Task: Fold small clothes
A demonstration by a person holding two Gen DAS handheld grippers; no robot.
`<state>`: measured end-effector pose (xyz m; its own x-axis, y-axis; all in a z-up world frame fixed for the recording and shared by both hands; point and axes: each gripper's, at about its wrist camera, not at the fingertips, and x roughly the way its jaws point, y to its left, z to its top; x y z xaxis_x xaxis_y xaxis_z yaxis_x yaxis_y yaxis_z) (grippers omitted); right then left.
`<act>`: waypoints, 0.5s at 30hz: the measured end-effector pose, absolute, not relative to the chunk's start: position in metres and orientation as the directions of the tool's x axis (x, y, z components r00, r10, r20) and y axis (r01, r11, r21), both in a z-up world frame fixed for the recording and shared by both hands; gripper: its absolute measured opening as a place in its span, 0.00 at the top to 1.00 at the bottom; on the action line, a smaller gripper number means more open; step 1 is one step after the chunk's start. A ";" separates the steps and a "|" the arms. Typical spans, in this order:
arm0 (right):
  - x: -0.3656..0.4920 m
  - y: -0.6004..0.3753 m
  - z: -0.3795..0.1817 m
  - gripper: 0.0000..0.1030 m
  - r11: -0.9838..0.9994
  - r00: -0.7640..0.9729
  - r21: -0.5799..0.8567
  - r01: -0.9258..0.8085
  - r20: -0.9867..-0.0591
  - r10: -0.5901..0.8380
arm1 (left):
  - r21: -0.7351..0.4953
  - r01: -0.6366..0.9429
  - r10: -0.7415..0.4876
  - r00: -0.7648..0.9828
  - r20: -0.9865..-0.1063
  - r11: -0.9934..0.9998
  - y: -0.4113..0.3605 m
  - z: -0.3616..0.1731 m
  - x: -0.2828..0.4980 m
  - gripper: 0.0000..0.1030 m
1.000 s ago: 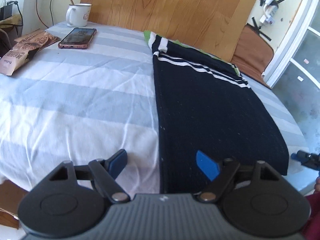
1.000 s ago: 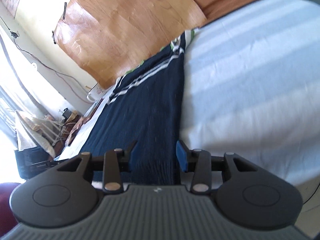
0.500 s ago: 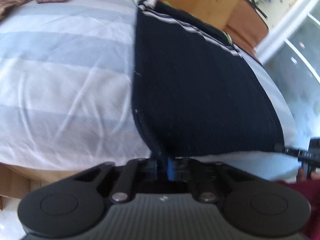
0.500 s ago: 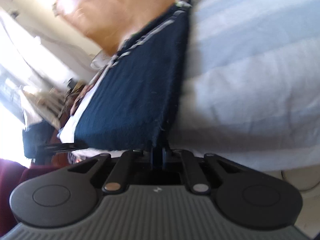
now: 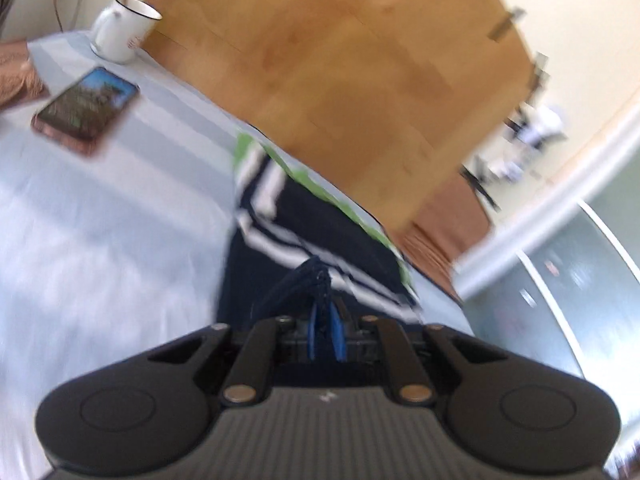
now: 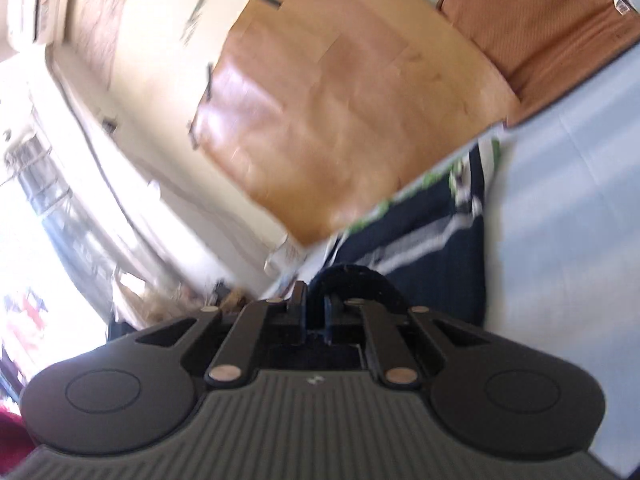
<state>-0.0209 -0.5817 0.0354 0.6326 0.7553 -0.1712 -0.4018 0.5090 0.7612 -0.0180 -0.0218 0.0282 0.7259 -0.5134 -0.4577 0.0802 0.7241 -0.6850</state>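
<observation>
A dark navy garment (image 5: pixel 320 224) with white stripes and a green edge lies lengthwise on a bed with a blue-and-white striped sheet (image 5: pixel 100 220). My left gripper (image 5: pixel 325 320) is shut on the garment's near hem corner, and the cloth rises in a fold from its blue pads. In the right wrist view the same garment (image 6: pixel 436 236) runs away toward the wooden headboard. My right gripper (image 6: pixel 316 308) is shut on the other near corner, which bulges up over its fingers. Both views are blurred by motion.
A phone (image 5: pixel 86 112) and a white mug (image 5: pixel 124 32) rest on the sheet at the far left, beside a brown packet (image 5: pixel 18 72). A wooden headboard (image 5: pixel 340 64) stands behind the bed. An orange-brown cushion (image 6: pixel 552 24) leans at the far right.
Both grippers closed on the garment's near hem corners, then lifted them and carried them forward over the garment toward the headboard. The far stripes now look much closer.
</observation>
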 end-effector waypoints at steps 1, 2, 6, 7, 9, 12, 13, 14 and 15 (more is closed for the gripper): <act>-0.003 -0.580 0.036 0.90 0.523 0.644 0.761 -0.383 -0.185 0.742 | -0.685 0.049 -0.493 0.732 -0.470 0.726 -0.025 0.026 0.002 0.92; 0.016 -0.575 0.034 0.90 0.554 0.667 0.759 -0.342 -0.220 0.712 | -0.683 0.017 -0.465 0.744 -0.480 0.730 -0.029 0.024 0.022 0.91; 0.076 -0.561 0.013 0.58 0.731 0.721 0.674 -0.105 -0.455 0.522 | -0.583 -0.150 -0.264 0.783 -0.564 0.799 -0.035 0.016 0.059 0.71; 0.079 -0.562 0.009 0.50 0.749 0.721 0.659 -0.065 -0.488 0.492 | -0.593 -0.153 -0.274 0.777 -0.566 0.791 -0.034 0.013 0.060 0.66; 0.066 -0.571 0.005 0.46 0.735 0.734 0.673 -0.086 -0.456 0.504 | -0.597 -0.110 -0.306 0.777 -0.550 0.795 -0.028 0.010 0.050 0.55; 0.042 -0.584 -0.001 0.45 0.742 0.741 0.663 -0.094 -0.451 0.497 | -0.518 -0.123 -0.239 0.781 -0.577 0.847 -0.023 0.006 0.035 0.49; 0.037 -0.587 -0.005 0.45 0.737 0.733 0.671 -0.082 -0.459 0.501 | -0.516 -0.112 -0.254 0.770 -0.585 0.849 -0.021 0.004 0.035 0.49; 0.036 -0.587 -0.008 0.45 0.728 0.726 0.682 -0.075 -0.463 0.508 | -0.519 -0.095 -0.276 0.758 -0.591 0.849 -0.023 0.001 0.036 0.49; 0.033 -0.587 -0.012 0.45 0.723 0.720 0.687 -0.075 -0.465 0.516 | -0.514 -0.078 -0.291 0.747 -0.597 0.854 -0.028 -0.001 0.038 0.49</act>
